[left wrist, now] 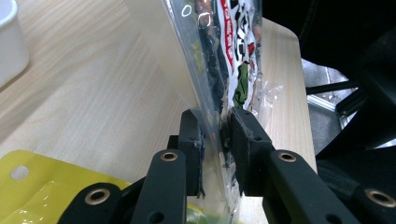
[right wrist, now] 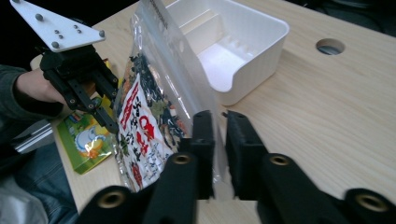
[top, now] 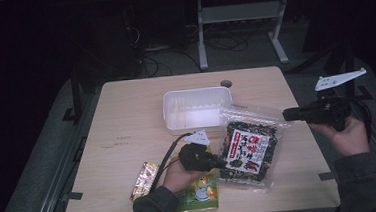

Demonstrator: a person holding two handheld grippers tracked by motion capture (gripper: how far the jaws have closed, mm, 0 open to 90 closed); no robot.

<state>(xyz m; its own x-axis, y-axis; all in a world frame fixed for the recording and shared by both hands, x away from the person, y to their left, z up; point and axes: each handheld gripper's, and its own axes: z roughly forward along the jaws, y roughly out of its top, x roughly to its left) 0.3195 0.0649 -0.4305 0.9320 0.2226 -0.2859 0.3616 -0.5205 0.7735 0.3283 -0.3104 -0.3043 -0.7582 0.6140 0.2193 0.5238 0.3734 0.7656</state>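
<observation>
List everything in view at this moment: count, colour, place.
Snack bag: 1, clear with dark contents and a red-white label, lifted over the table's right half.
Bin: 1, white, table centre, far side.
Yellow-green packet: 1, near edge, under the left hand.
Gold packet: 1, near edge, left of that.
Table: 1, light wood.
Left gripper: 1, black, shut on the bag's left edge.
Right gripper: 1, black, at the bag's upper right corner, pads apart from it.

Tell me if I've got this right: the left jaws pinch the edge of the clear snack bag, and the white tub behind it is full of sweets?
Not quite. The left gripper does pinch the snack bag, but the white tub is empty, as the right gripper view shows.
</observation>
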